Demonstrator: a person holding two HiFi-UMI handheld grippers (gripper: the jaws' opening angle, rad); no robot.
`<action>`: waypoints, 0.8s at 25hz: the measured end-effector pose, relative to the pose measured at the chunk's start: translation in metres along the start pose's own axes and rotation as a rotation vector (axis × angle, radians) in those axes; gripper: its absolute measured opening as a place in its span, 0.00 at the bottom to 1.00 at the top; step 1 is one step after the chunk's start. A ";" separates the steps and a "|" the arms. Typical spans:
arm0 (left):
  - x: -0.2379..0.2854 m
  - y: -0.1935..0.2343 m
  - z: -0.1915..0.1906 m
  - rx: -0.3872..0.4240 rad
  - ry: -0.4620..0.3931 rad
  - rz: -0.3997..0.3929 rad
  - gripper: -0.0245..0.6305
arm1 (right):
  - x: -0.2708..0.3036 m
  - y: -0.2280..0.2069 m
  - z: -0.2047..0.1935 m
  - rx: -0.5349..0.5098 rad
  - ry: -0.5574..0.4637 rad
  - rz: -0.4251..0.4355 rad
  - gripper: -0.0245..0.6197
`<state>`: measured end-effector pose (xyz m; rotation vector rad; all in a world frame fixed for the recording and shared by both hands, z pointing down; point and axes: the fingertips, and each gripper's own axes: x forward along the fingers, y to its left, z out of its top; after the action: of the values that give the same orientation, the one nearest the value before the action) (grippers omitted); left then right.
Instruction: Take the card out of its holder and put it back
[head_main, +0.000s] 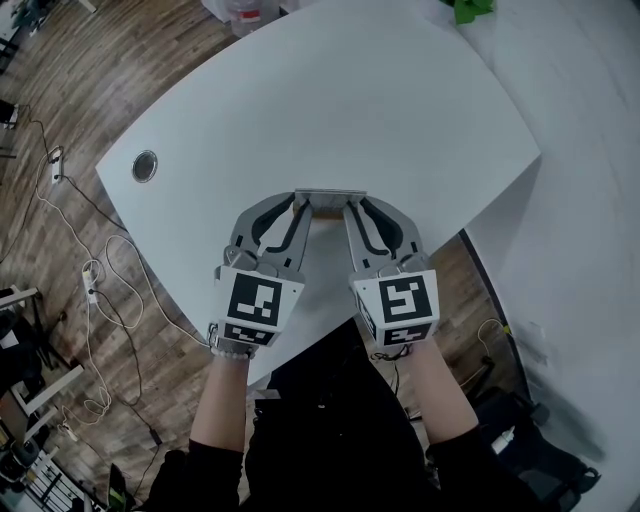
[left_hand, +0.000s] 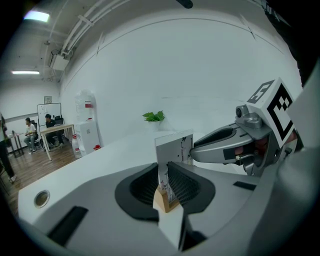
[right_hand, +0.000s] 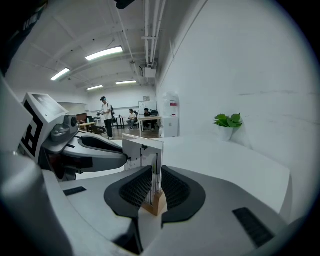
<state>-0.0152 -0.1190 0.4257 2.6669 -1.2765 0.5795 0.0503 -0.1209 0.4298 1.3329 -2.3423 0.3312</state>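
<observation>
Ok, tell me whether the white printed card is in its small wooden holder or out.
In: the white printed card stands upright, bottom edge seated in the small wooden holder.

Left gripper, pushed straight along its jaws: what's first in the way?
The card, standing in its holder, already sits between the left gripper's jaws. Beyond it, probably the right gripper's finger.

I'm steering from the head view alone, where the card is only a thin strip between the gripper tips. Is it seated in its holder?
Observer: Yes. The left gripper view shows the card upright in a small wooden holder.
Operator: Are the jaws on the card or the wood?
Observer: On the card: the left gripper and the right gripper each look closed on one end of it, above the holder.
</observation>
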 end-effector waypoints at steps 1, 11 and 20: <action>-0.001 0.000 0.000 -0.001 -0.001 0.001 0.15 | 0.000 0.000 0.001 -0.001 -0.002 0.001 0.18; -0.011 -0.003 0.011 0.005 -0.018 0.008 0.14 | -0.011 0.003 0.012 -0.019 -0.019 -0.001 0.18; -0.022 -0.003 0.025 0.015 -0.040 0.018 0.14 | -0.020 0.006 0.027 -0.037 -0.048 0.001 0.18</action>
<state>-0.0182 -0.1088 0.3942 2.6951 -1.3125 0.5421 0.0477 -0.1137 0.3967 1.3358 -2.3764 0.2576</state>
